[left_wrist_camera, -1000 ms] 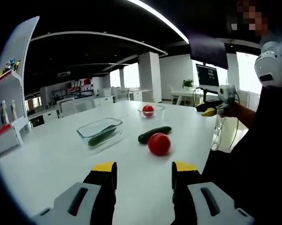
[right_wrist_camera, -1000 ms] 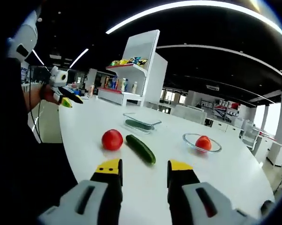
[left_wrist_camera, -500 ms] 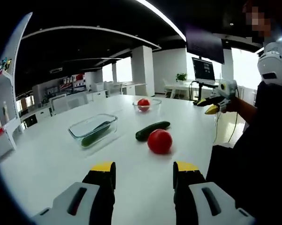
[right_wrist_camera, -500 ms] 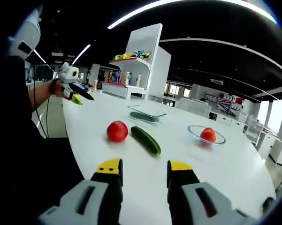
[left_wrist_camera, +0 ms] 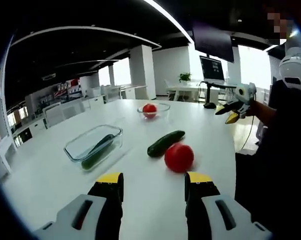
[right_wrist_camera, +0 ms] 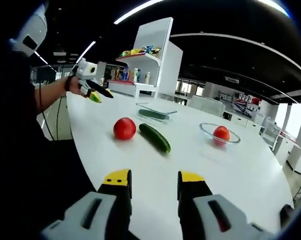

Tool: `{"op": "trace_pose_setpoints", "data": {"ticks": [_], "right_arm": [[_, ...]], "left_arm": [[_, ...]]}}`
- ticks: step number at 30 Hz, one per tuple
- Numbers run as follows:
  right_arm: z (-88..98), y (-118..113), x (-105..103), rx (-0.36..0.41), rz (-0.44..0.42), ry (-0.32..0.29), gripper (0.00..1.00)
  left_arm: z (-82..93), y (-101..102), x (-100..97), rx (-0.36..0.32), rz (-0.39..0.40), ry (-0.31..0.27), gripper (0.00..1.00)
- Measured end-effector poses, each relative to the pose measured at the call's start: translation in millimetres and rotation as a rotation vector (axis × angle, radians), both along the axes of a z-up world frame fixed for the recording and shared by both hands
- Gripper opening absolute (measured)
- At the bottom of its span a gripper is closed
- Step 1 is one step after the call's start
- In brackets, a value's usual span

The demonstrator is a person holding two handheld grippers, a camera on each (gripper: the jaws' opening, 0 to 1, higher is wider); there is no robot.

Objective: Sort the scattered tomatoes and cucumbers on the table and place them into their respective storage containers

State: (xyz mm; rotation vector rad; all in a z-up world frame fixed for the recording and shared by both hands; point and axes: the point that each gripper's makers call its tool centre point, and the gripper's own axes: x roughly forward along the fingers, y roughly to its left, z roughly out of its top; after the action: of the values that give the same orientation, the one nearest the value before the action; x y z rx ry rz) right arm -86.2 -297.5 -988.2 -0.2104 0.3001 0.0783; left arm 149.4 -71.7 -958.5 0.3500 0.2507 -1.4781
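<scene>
A loose red tomato (left_wrist_camera: 179, 157) (right_wrist_camera: 124, 128) lies on the white table (left_wrist_camera: 50, 170) beside a loose green cucumber (left_wrist_camera: 165, 143) (right_wrist_camera: 155, 137). A rectangular glass container (left_wrist_camera: 92, 142) (right_wrist_camera: 155, 112) holds one cucumber. A round glass bowl (left_wrist_camera: 153, 108) (right_wrist_camera: 219, 135) holds one tomato. My left gripper (left_wrist_camera: 153, 184) is open above the table's near edge, short of the tomato, and appears in the right gripper view (right_wrist_camera: 96, 92) held by a hand. My right gripper (right_wrist_camera: 153, 182) is open and empty, also visible in the left gripper view (left_wrist_camera: 232, 111).
A person stands at the table's edge, dark sleeve along the right of the left gripper view. A white shelf unit (right_wrist_camera: 147, 65) with bottles stands behind the table. Desks with a monitor (left_wrist_camera: 210, 68) lie beyond the far end.
Both views have shifted as the hands moved. The loose tomato and cucumber now sit closer in the left gripper view. The objects themselves have not moved.
</scene>
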Motion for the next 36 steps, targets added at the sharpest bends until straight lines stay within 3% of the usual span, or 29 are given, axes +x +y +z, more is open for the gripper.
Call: {"op": "trace_pose_setpoints", "data": {"ticks": [4,14,18,36], "right_arm": [[0.1,-0.1,-3.4,0.011,-0.006,0.008,0.34],[-3.4,-0.5,-6.3,0.032,-0.019,0.019,0.34],[-3.3,-1.6,-7.3,0.047,-0.029,0.014,0.34],[-0.9,-7.7,-15.0,0.08,-0.045,0.018,0.35]], "left_arm": [[1.7,-11.0,3.1,0.001,-0.018,-0.001,0.49],[4.3,-56.4,3.4,0.074,-0.154,-0.06,0.47],[2.7,-72.4,7.0,0.082,-0.178,-0.053,0.47],[-3.6,-106.1,15.7,0.137,-0.255,-0.078,0.47]]}}
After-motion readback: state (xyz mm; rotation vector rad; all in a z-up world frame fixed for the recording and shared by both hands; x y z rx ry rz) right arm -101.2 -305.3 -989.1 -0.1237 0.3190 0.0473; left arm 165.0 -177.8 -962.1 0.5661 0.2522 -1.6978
